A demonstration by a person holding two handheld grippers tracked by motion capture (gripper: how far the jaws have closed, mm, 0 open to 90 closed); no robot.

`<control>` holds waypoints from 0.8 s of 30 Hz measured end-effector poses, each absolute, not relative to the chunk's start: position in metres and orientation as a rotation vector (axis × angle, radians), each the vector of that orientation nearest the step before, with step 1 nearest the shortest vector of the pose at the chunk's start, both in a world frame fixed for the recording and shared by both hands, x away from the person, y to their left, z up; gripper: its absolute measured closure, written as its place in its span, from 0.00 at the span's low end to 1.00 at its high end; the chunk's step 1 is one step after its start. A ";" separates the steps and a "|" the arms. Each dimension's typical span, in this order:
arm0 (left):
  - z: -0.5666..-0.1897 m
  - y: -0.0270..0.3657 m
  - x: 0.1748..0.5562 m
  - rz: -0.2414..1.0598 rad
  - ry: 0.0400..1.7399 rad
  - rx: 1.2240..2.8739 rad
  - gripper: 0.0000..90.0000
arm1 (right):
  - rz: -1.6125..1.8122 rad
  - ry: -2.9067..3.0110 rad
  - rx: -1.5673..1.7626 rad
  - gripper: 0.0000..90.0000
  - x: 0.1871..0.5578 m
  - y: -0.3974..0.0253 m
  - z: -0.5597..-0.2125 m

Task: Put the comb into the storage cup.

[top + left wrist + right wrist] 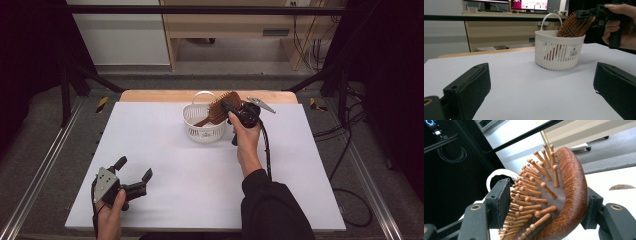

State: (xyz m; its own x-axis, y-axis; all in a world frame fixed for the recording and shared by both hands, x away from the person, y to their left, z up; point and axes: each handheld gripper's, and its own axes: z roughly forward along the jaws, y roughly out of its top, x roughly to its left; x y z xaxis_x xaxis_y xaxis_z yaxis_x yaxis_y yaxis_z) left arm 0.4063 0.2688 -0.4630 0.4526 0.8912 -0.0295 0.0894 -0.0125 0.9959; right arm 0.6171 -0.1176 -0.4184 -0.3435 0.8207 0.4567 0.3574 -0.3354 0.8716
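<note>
A wooden paddle hairbrush [219,108] leans in a white slatted basket [203,129] at the back middle of the table, its handle down inside and its head above the rim. My right gripper [230,106] is shut on the brush head [571,192], one jaw against the bristles and the other against the back. The basket's white handle [495,173] arcs behind the jaws. My left gripper [135,168] rests open near the front left edge, with nothing between its fingers [469,87]. From there the basket [559,53] and the brush [574,25] stand well ahead.
A white sheet [165,165] covers the table, with a wooden strip [150,96] along the far edge. Black frame bars [200,9] and a cabinet [240,30] stand beyond. Cables [350,165] lie on the floor to the right.
</note>
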 end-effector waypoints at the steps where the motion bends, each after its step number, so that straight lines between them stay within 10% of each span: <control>1: -0.463 0.268 0.406 0.804 0.920 1.454 0.01 | 1.721 1.532 1.522 0.40 0.617 -0.118 -0.418; 24: -0.463 0.270 0.406 0.803 0.921 1.451 0.01 | 1.671 1.538 1.529 0.22 0.616 -0.118 -0.417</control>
State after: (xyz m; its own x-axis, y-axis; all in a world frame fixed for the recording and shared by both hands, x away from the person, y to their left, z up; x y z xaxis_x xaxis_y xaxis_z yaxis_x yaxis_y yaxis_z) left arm 0.4060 0.2696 -0.4627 0.4522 0.8913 -0.0328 0.0897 -0.0088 0.9959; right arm 0.6163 -0.1184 -0.4166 -0.3209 0.8422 0.4333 0.3624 -0.3135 0.8777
